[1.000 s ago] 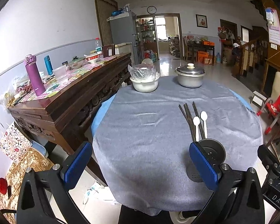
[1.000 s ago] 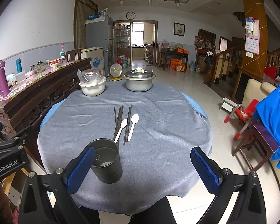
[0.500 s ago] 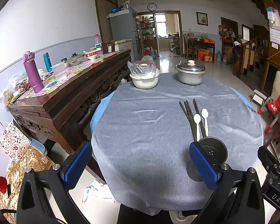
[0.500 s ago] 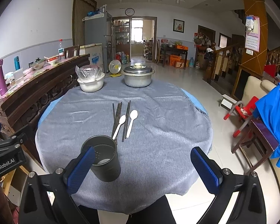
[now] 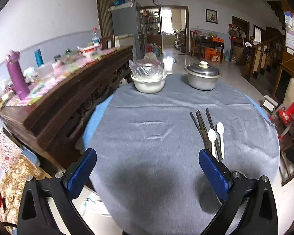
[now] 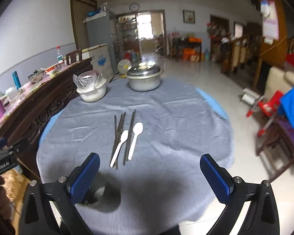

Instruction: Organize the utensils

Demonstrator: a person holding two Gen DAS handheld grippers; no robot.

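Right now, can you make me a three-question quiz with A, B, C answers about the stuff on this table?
1. Where do the white spoons lie?
A. inside the metal pot
B. on the grey tablecloth beside the dark chopsticks
C. on the wooden sideboard

2. How many white spoons are there?
A. one
B. two
C. four

3. How is the metal pot at the far edge?
A. covered by its lid
B. open
C. tipped over

Answers:
1 B, the spoons rest on the grey tablecloth touching the chopsticks.
2 B, two white bowls show side by side.
3 A, a knobbed lid sits on top.
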